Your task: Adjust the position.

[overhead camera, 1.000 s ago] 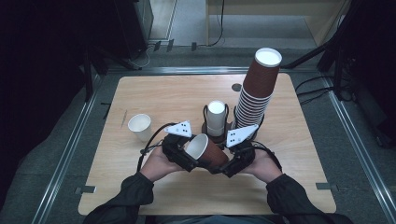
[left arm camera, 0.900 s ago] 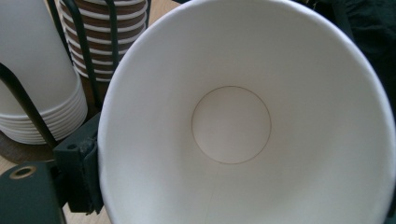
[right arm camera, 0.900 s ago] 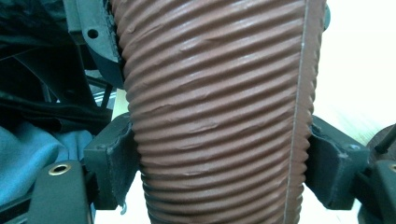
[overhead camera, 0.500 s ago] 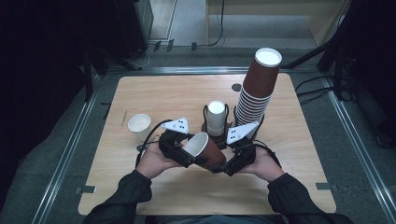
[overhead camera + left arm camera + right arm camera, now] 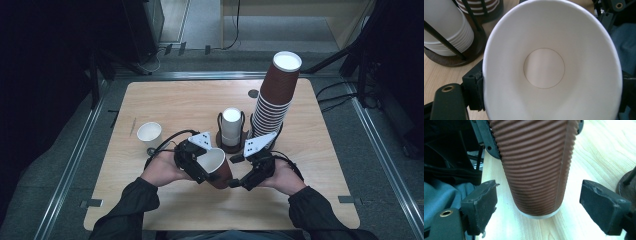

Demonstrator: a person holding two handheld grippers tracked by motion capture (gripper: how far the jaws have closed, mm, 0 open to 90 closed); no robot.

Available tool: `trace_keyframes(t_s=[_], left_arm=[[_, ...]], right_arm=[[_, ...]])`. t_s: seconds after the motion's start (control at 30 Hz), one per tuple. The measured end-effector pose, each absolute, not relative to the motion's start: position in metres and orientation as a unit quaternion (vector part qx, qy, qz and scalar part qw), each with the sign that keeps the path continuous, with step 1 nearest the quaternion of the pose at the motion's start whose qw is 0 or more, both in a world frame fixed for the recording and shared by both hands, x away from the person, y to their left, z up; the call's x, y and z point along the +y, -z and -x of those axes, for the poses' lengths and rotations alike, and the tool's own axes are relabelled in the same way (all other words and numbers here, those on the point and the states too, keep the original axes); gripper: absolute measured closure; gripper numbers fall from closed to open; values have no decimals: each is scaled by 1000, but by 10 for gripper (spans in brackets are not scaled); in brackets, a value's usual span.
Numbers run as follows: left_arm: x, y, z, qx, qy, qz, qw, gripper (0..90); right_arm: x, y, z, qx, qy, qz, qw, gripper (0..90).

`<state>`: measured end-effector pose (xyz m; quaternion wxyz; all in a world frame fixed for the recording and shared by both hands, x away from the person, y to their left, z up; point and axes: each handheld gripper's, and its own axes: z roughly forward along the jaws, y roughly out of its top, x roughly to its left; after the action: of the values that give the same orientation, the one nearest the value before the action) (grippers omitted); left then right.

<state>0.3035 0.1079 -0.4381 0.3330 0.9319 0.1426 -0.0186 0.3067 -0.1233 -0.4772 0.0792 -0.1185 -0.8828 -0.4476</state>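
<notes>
1. Since a second ago, the left gripper [image 5: 200, 162] has closed its jaws further onto the brown ribbed cup [image 5: 220, 170], while the hands stayed almost in the same place near the front of the table [image 5: 175, 100].
2. The left gripper now clamps the cup near its rim; in the left gripper view a black pad presses the cup's left wall, and the white inside [image 5: 549, 65] faces the camera.
3. The right gripper [image 5: 537, 202] is released: its jaws stand wide on both sides of the cup's bottom end, and a clear gap shows between each pad and the ribbed wall [image 5: 534, 165].
4. The cup lies tilted between the two hands, its mouth toward the left gripper, its base [image 5: 539, 214] just above the wood.
5. Just behind the hands is the dark holder [image 5: 231, 145] with a stack of white cups [image 5: 231, 125], and beside it the tall stack of brown cups [image 5: 275, 95]; these stand near, so there is little room forward.
6. A single white cup [image 5: 149, 134] stands to the left, apart from the left hand [image 5: 162, 167].
7. Toward the left and right edges the table is bare wood, and some open wood remains between the hands and the front edge.
</notes>
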Motion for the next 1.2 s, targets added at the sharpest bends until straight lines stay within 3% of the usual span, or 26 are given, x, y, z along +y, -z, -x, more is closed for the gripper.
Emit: trace_keyframes(t_s=[0.4, 0.53, 0.83, 1.0, 1.07, 1.2], left_arm=[[93, 438, -304, 141, 14, -938, 316, 131], [90, 440, -303, 131, 15, -942, 309, 129], [91, 443, -303, 130, 16, -942, 310, 115], [93, 441, -301, 124, 6, -938, 324, 77], [91, 442, -301, 132, 1, -935, 329, 2], [96, 441, -302, 139, -4, -928, 346, 0]], right_arm=[[-108, 497, -307, -901, 410, 114, 79, 148], [-105, 499, -306, -900, 417, 106, 72, 202], [-102, 499, -304, -897, 427, 95, 68, 218], [-104, 497, -304, -893, 438, 88, 59, 216], [-105, 495, -305, -893, 438, 88, 59, 215], [-109, 493, -306, -889, 444, 92, 55, 214]])
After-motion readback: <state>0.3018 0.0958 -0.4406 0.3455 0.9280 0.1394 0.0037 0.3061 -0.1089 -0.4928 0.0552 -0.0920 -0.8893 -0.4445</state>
